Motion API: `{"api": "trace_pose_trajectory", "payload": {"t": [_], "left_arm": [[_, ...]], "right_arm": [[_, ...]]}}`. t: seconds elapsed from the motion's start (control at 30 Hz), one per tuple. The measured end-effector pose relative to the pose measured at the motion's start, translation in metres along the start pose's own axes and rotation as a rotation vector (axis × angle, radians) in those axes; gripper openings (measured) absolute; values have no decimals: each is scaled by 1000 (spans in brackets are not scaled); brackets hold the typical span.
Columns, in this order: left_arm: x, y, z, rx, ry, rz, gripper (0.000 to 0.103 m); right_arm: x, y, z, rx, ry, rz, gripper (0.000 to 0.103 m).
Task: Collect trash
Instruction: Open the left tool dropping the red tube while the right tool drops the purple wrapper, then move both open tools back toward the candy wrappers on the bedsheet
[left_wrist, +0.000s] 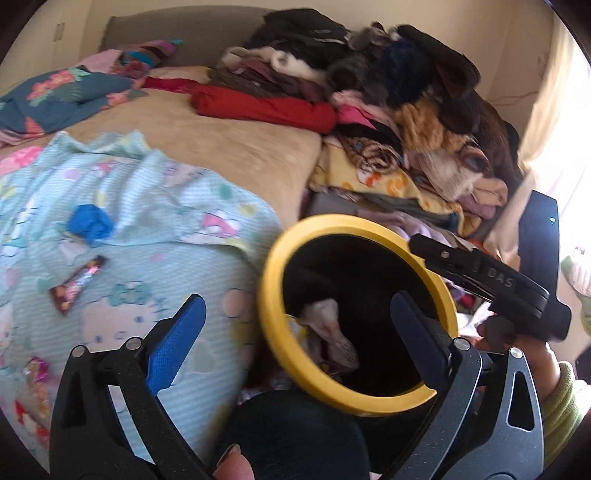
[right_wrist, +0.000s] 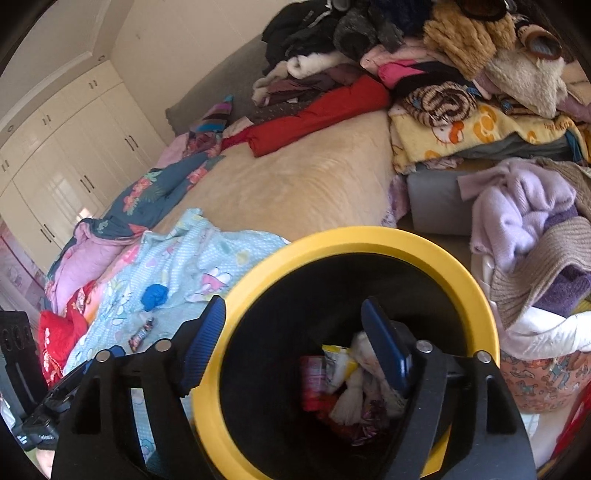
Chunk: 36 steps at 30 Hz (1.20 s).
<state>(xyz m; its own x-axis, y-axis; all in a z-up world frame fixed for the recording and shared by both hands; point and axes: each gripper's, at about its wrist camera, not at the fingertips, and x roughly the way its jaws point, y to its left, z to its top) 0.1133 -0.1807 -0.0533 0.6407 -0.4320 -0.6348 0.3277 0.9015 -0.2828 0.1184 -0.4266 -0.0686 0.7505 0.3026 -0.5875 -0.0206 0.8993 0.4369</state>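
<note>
Your left gripper (left_wrist: 295, 325) stands wide open with nothing between its blue pads; one finger hangs over the light blue sheet (left_wrist: 155, 221), the other over the mouth of the bin (left_wrist: 273, 258). Your right gripper (right_wrist: 295, 332) is also open and grips nothing: its left finger sits just outside the bin's (right_wrist: 369, 236) yellow rim, its right finger inside the opening, so the rim passes between the jaws without the pads pressing on it. Seen from the left wrist, the right gripper (left_wrist: 439, 254) reaches over the far right part of the rim, with your hand (left_wrist: 528, 354) and a green sleeve behind it.

Inside the bin lies collected trash (right_wrist: 347, 380): a yellow-and-white packet, a red wrapper, and whitish crumpled pieces near the bottom.

Left of the bin, on the sheet, trash remains: a crumpled blue wad (left_wrist: 90, 221), a dark candy wrapper (left_wrist: 75, 284) nearer to you than the wad, and a shiny pink wrapper (left_wrist: 37, 369) well to the left of the bin, by the frame edge. Both the wad (right_wrist: 154, 295) and the wrapper (right_wrist: 142, 334) also show in the right wrist view, left of the rim.

Beyond the bin, a heap of clothes (left_wrist: 388, 110) covers the far right of the bed.
</note>
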Motion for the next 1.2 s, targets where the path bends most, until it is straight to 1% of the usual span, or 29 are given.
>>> {"api": "trace_pose_trajectory", "payload": {"t": [0.1, 0.23, 0.37, 0.6, 0.9, 1.2], "left_arm": [[-13, 9, 0, -4, -26, 33, 92], [-32, 25, -1, -13, -60, 72, 92], [-49, 41, -1, -30, -83, 95, 92], [-82, 75, 0, -68, -148, 147, 92], [-104, 107, -6, -123, -187, 185, 92], [-121, 130, -8, -174, -212, 199, 92]], "right_arm": [[1, 14, 0, -37, -8, 7, 77], [5, 34, -3, -70, -5, 32, 77], [8, 55, -7, -101, -4, 55, 77], [8, 95, -15, -154, -23, 96, 79], [10, 139, -30, -235, -16, 129, 81], [14, 164, -41, -259, -3, 161, 83]]}}
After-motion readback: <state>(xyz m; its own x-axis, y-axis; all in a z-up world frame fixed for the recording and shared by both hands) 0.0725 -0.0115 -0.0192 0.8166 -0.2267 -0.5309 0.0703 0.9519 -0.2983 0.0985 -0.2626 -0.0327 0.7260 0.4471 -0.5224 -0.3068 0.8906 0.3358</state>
